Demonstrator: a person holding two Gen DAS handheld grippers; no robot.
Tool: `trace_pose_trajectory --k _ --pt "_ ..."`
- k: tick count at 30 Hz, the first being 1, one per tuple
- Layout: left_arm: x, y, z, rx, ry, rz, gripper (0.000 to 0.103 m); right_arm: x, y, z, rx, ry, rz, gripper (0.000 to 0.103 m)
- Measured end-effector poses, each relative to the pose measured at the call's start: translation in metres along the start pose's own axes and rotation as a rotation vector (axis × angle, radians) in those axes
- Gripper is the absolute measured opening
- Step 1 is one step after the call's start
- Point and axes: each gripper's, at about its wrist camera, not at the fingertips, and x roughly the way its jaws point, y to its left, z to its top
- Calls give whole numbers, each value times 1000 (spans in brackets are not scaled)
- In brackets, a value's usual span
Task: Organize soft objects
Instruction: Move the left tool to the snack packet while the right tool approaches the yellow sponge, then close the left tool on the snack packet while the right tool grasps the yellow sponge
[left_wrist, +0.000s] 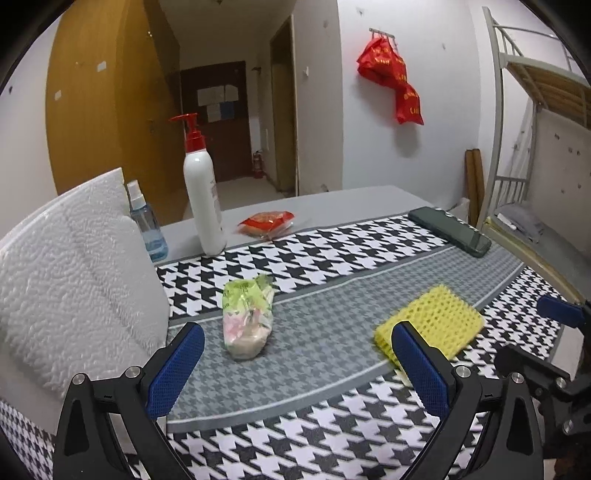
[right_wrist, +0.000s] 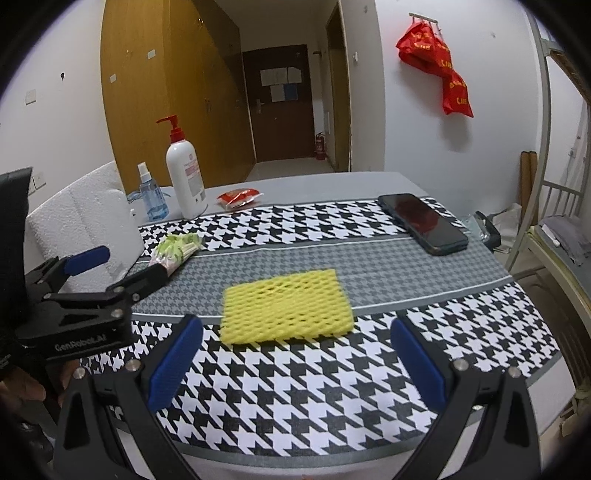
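Blue pads sit on both grippers, and both are wide open with nothing in them. The left gripper (left_wrist: 297, 365) hangs low over the houndstooth cloth (left_wrist: 314, 421). Just ahead of it, between its two fingers, lies a small crinkly plastic bag (left_wrist: 246, 319), green on top and pink below. The right gripper (right_wrist: 295, 362) hangs over the same cloth, and the yellow foam net (right_wrist: 286, 306) lies flat just ahead of it, in the middle of its gap.

I think the step now is to reach for these two soft things. To do it well, each gripper should go low, get one finger on each side, and close gently so nothing slips or gets crushed. The net is thin and flat, so one finger may need to slide under its edge.

Farther ahead of the left gripper stand a white pump bottle (left_wrist: 203, 199) and a small blue spray bottle (left_wrist: 147, 225). A dark phone (right_wrist: 424, 223) lies ahead to the right.
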Motion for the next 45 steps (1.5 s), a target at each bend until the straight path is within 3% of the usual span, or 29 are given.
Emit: trace_pose_trajectory --k 23,30,35,37,45 --pt "49 20 1 -52 166 25 94 35 6 6 -52 84 44 102" --pt "67 31 -2 -98 253 -5 80 47 5 4 -39 115 67 102" --pt "70 39 -2 -123 266 18 76 49 8 3 -47 115 101 102" --pt "73 42 -3 -134 281 14 70 49 9 3 -50 119 111 102" --pt "76 41 -2 -123 295 13 65 57 8 3 -38 161 103 99"
